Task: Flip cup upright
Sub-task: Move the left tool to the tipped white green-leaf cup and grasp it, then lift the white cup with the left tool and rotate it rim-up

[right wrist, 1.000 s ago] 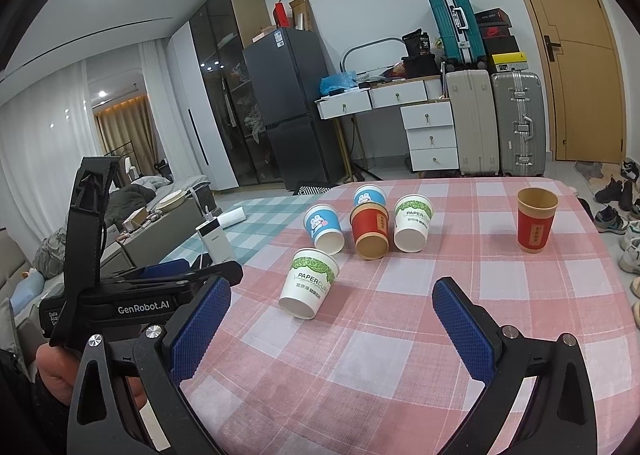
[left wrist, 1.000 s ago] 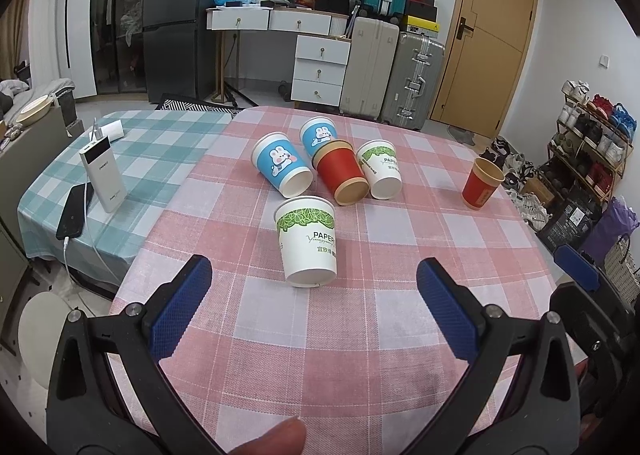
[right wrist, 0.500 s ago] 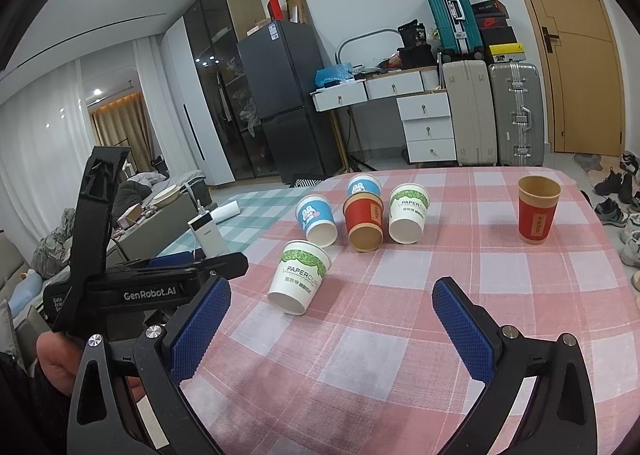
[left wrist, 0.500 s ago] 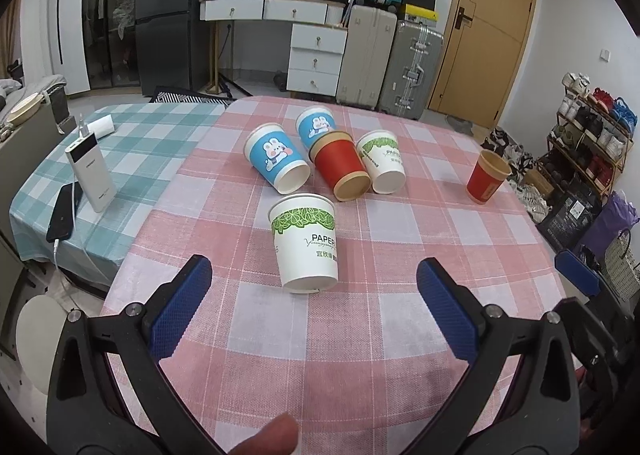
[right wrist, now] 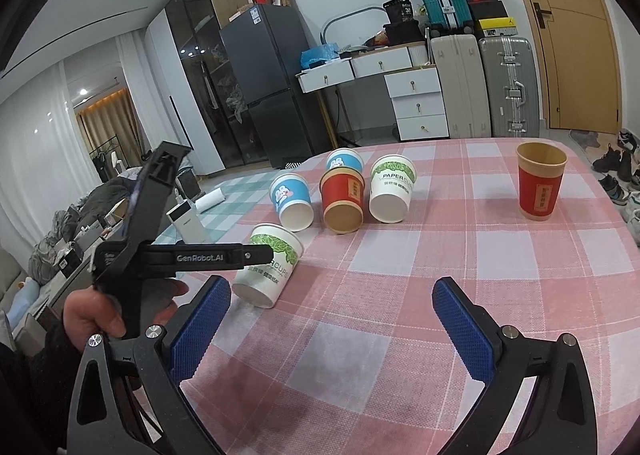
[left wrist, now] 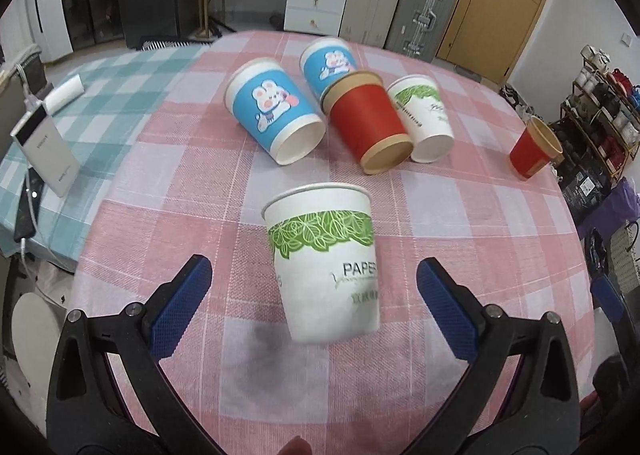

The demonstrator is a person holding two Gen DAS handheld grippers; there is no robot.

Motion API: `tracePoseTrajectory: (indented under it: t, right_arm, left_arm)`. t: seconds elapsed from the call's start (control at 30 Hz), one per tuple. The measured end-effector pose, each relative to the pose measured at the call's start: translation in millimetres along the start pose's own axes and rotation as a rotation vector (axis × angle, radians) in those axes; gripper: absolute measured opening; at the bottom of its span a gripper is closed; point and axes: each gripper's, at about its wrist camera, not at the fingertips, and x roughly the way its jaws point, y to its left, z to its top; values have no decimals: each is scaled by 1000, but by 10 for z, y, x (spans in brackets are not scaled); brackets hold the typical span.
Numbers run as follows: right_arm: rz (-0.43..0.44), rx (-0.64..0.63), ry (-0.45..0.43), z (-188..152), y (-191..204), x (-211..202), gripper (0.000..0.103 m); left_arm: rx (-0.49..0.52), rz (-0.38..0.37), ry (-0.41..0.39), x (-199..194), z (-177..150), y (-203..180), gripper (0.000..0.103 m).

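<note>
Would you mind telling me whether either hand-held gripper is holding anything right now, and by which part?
Nothing is held. The left hand-held gripper is open around the nearest white paper cup without touching; the right hand-held gripper is open and empty.

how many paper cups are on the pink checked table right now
6. A white cup lies nearest, between the open left gripper fingers. Two blue cups, a red one and another white lie clustered behind. One red cup stands upright, far right.

On the table, one cup lay nearest, between the left gripper fingers. Behind it lay four cups in a cluster. Far right stood an upright cup.
</note>
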Motion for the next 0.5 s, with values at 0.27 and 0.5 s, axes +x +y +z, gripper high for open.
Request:
tracePoseTrajectory:
  t: [0.27, 0.5]
  right_arm:
    - [33, 30, 21, -11, -89, 144, 103]
    - [30, 56, 2, -49, -153, 27, 103]
  left_arm:
    - [-48, -35, 107, 484, 166, 89, 69]
    - [-78, -118, 149, 586, 205, 125, 62]
